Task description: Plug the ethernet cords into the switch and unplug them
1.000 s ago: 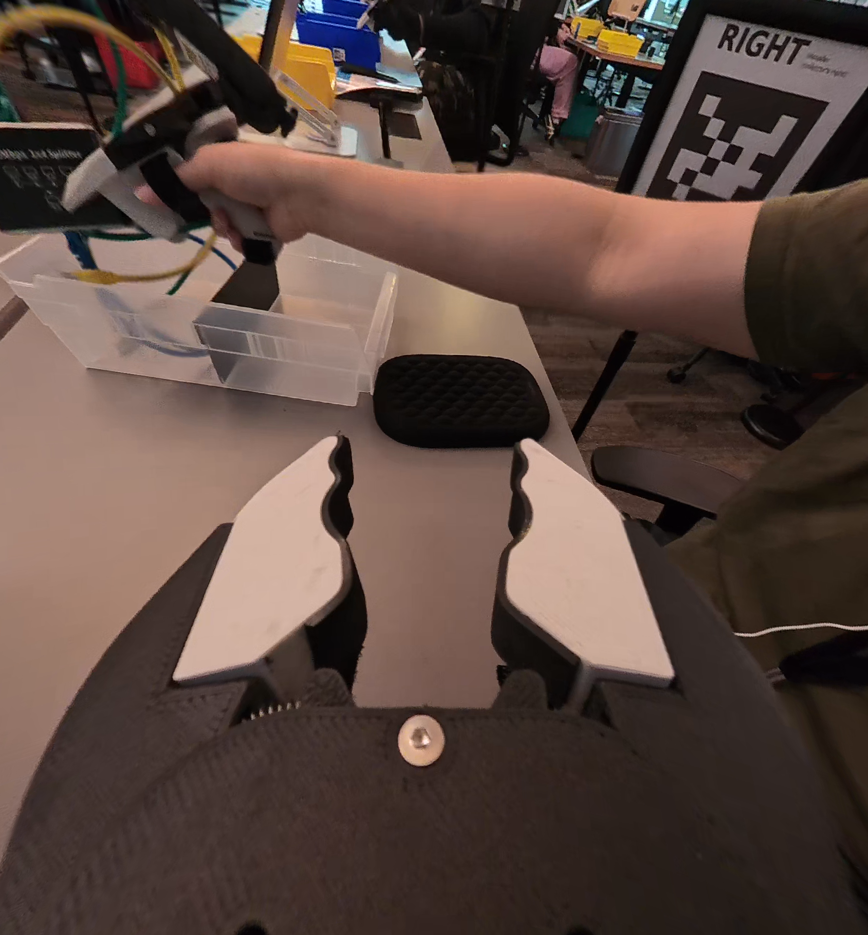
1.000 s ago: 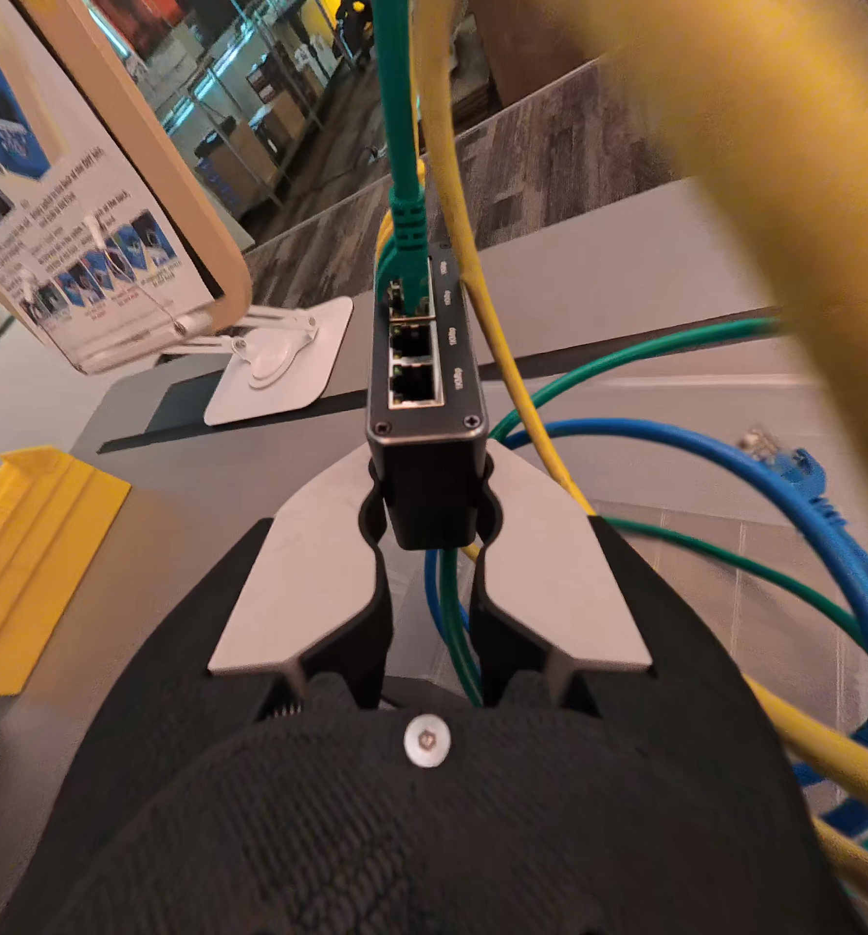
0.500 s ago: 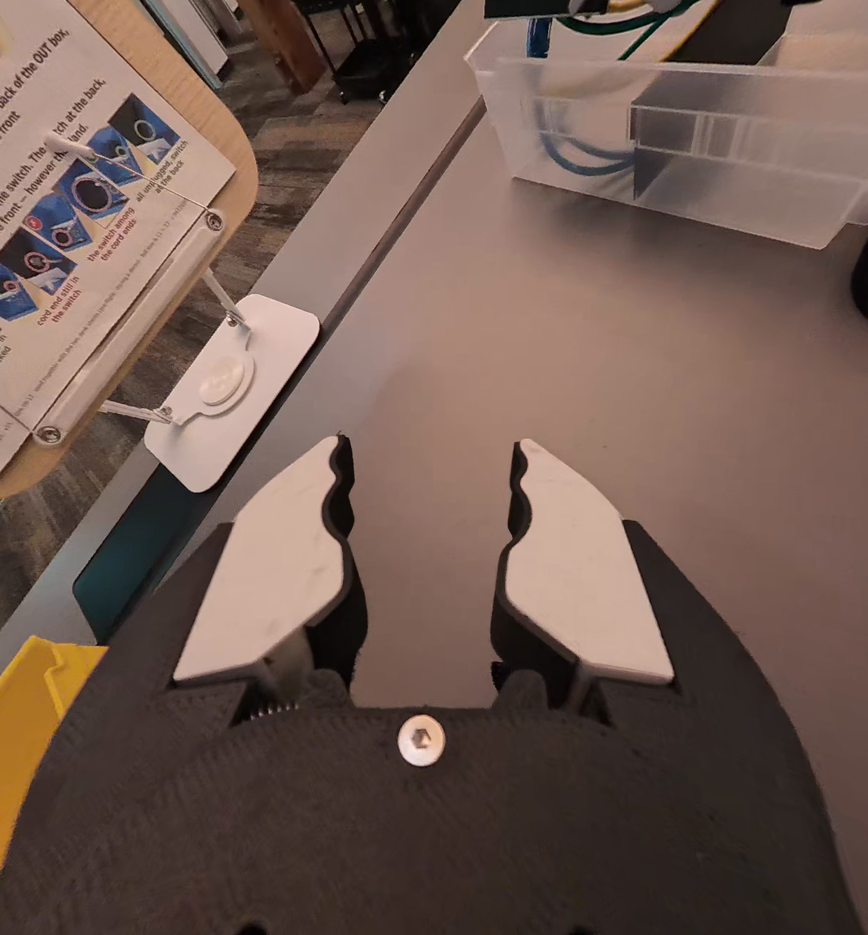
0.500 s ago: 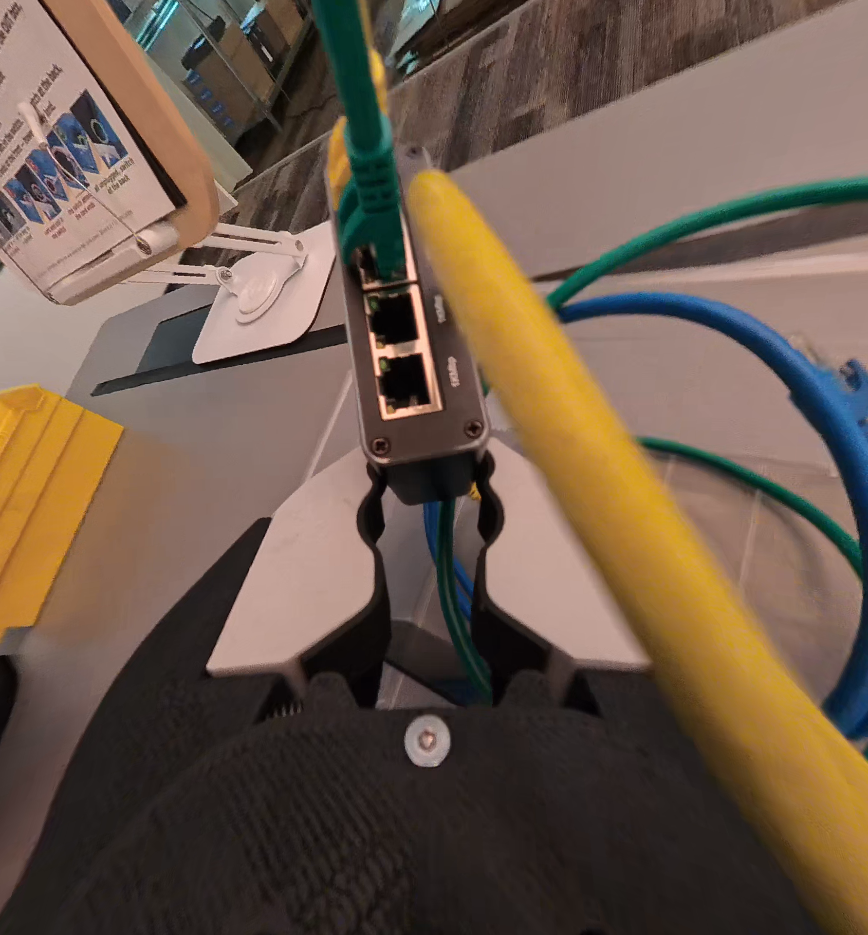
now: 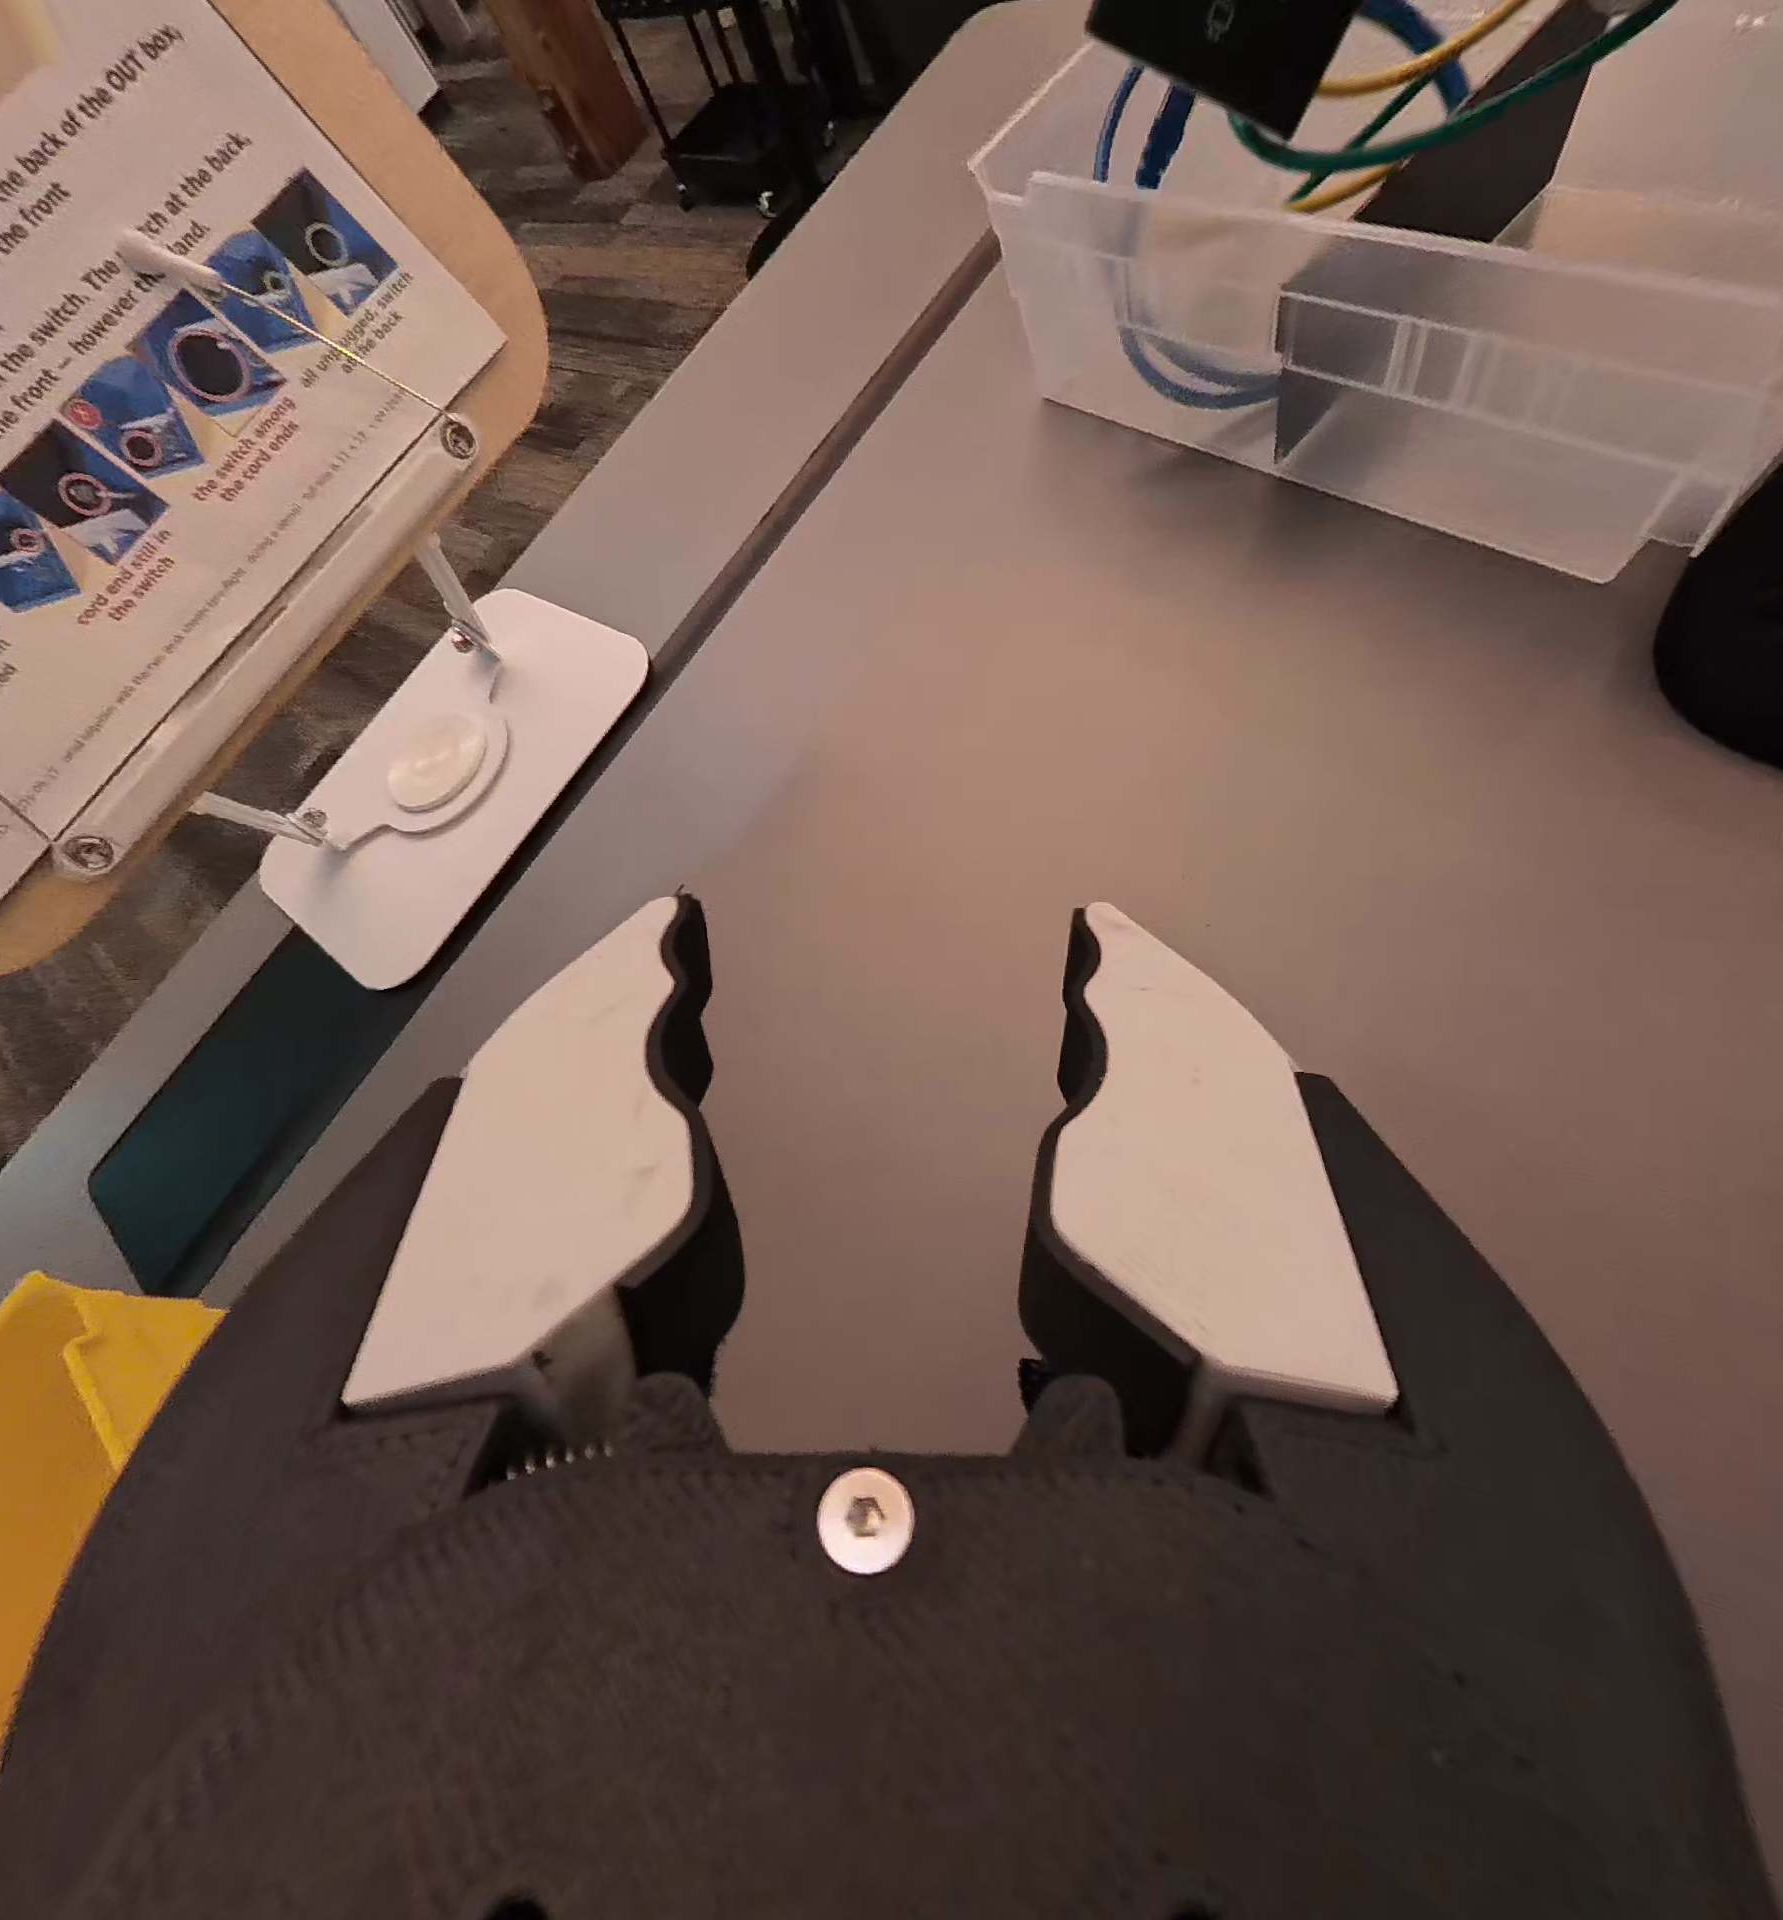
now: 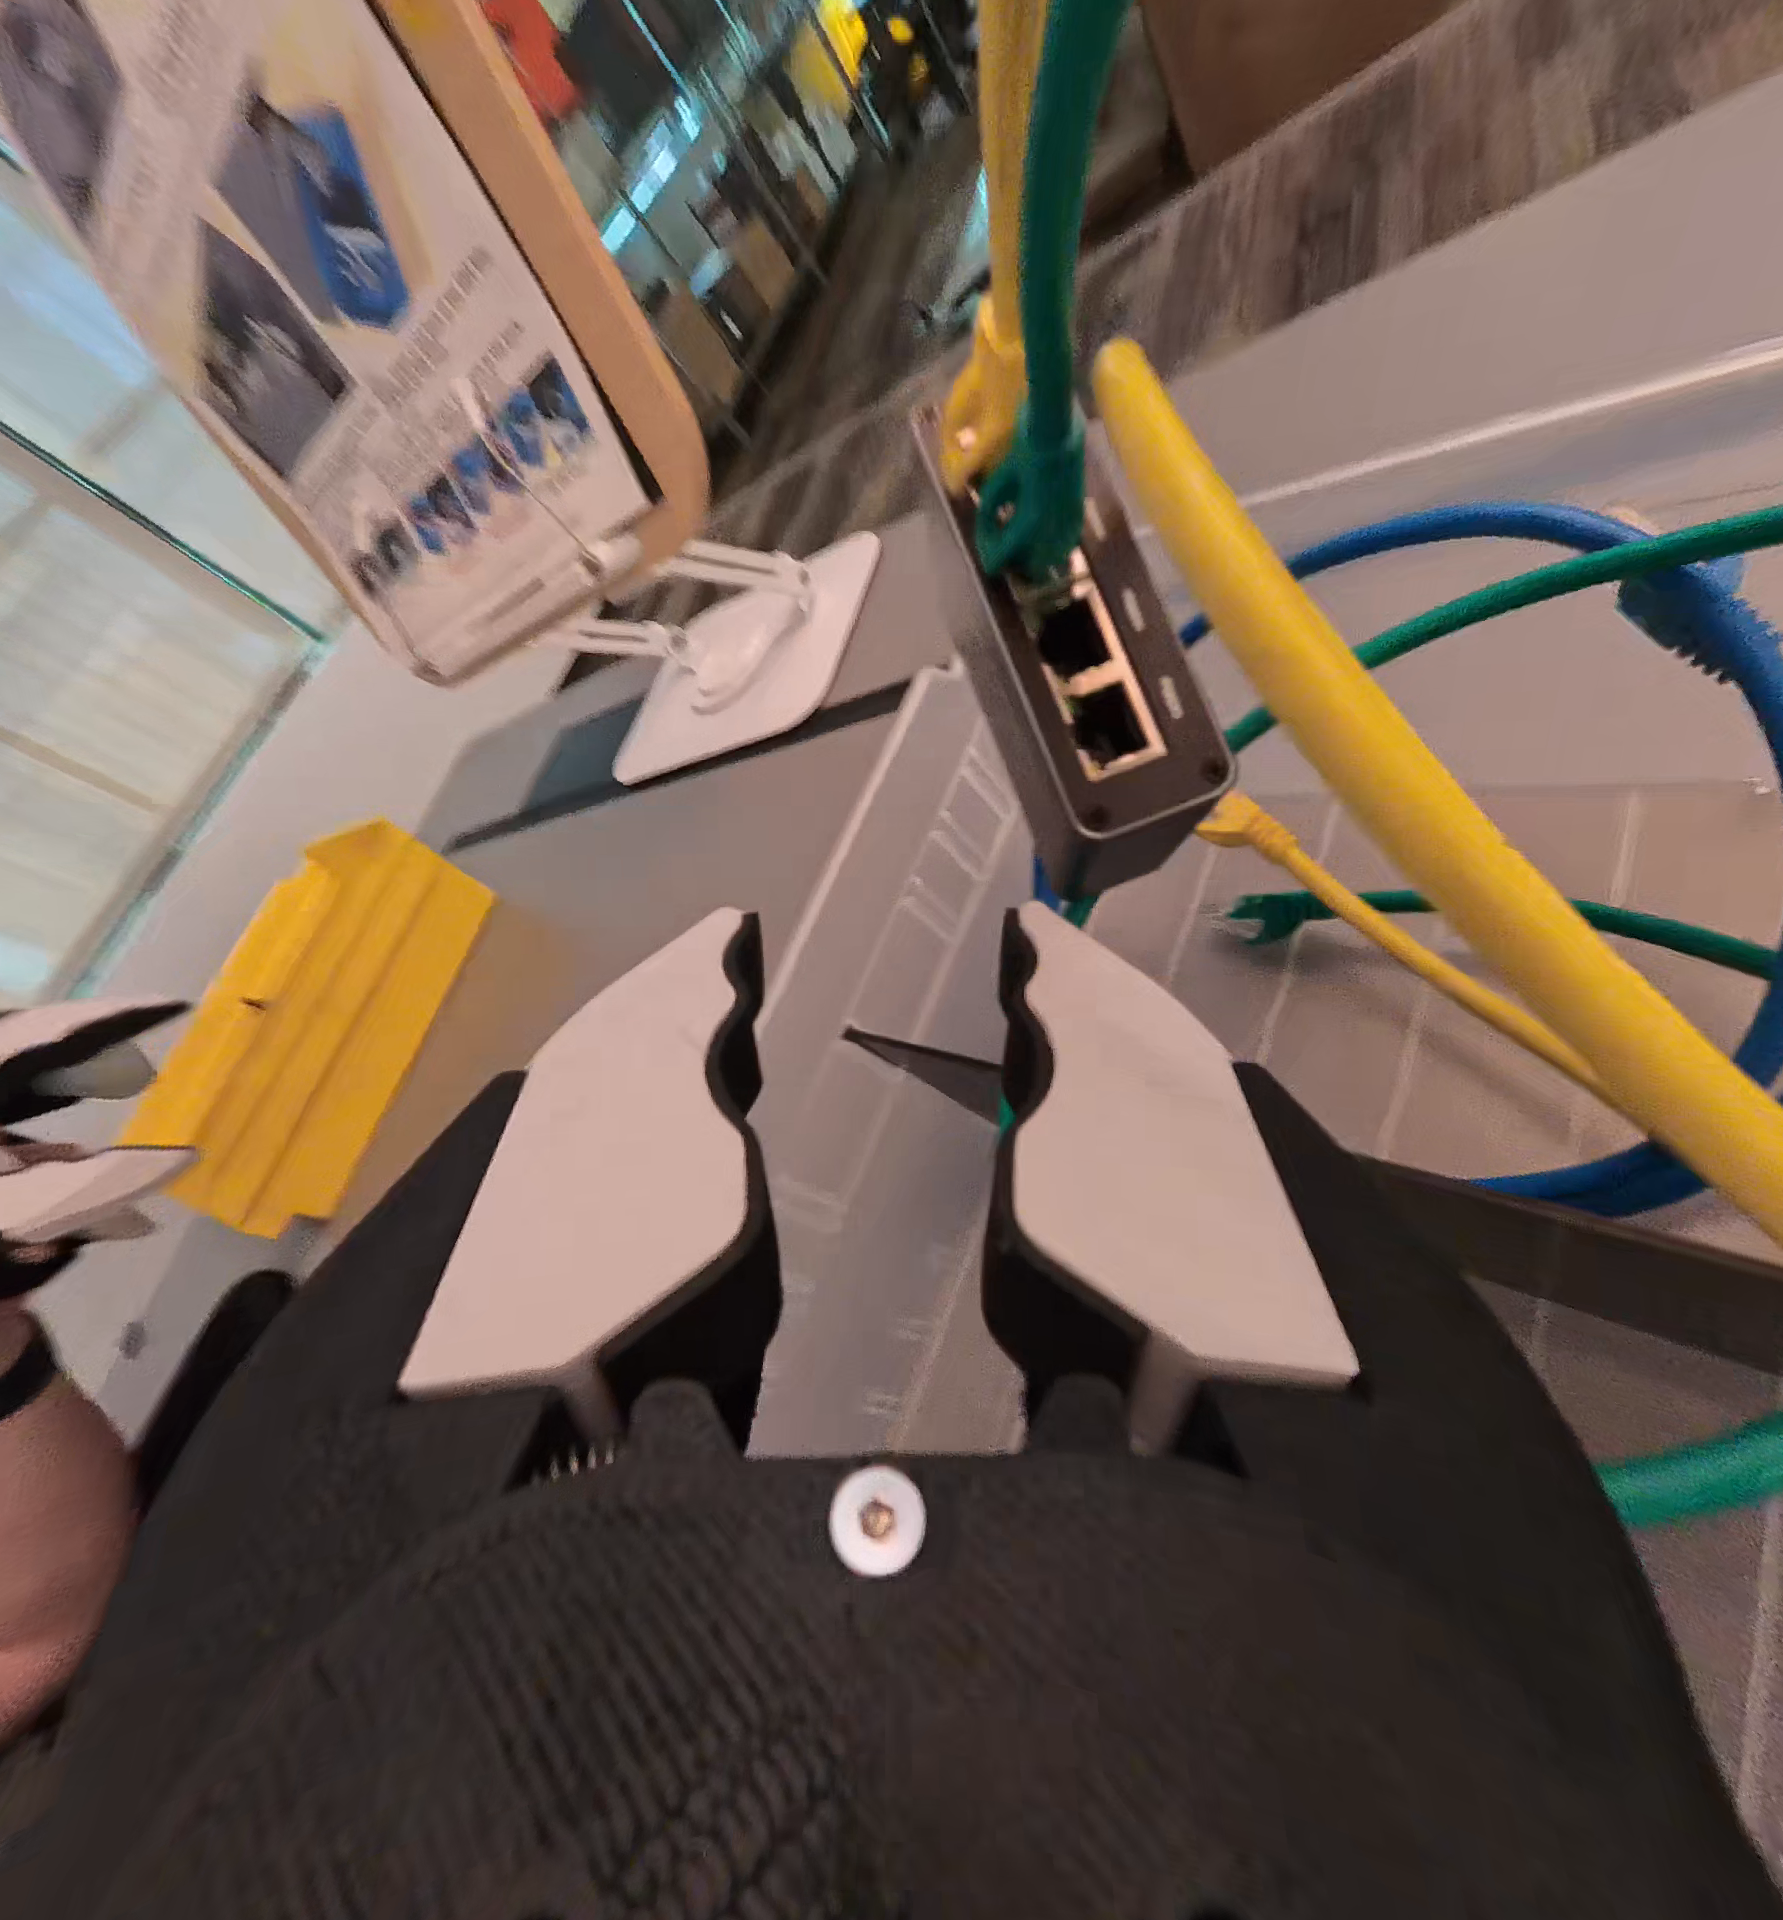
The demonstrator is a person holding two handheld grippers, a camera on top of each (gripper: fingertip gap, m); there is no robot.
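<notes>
The switch (image 6: pixel 1074 675), a dark slim box, hung above the clear bin (image 5: pixel 1386 416), just beyond the right gripper (image 6: pixel 879 966) and free of it. Its long axis ran away from the camera and up to the left, the port face turned up and toward the right; two near ports stood empty. A green cord (image 6: pixel 1048 312) and a yellow cord (image 6: pixel 991 208) were plugged into the far ports and rose straight up. A blue cord (image 6: pixel 1749 675) looped in the bin with a loose green plug (image 6: pixel 1271 920) and a loose yellow plug (image 6: pixel 1245 831).

Half a second before, the right gripper's fingers had clamped the switch's near end; now they stood apart with nothing between them, and the switch had tilted off to the right. The left gripper (image 5: pixel 879 925) remained spread wide and empty over the grey table (image 5: pixel 1074 779), looking further along it.

Bare tabletop lay ahead of the left gripper. A stand holding an instruction sheet (image 5: pixel 139 416) bordered the table's left edge, a yellow tray (image 5: pixel 25 1455) sat at the near left, and a black pad (image 5: pixel 1760 644) lay to the right beside the bin.
</notes>
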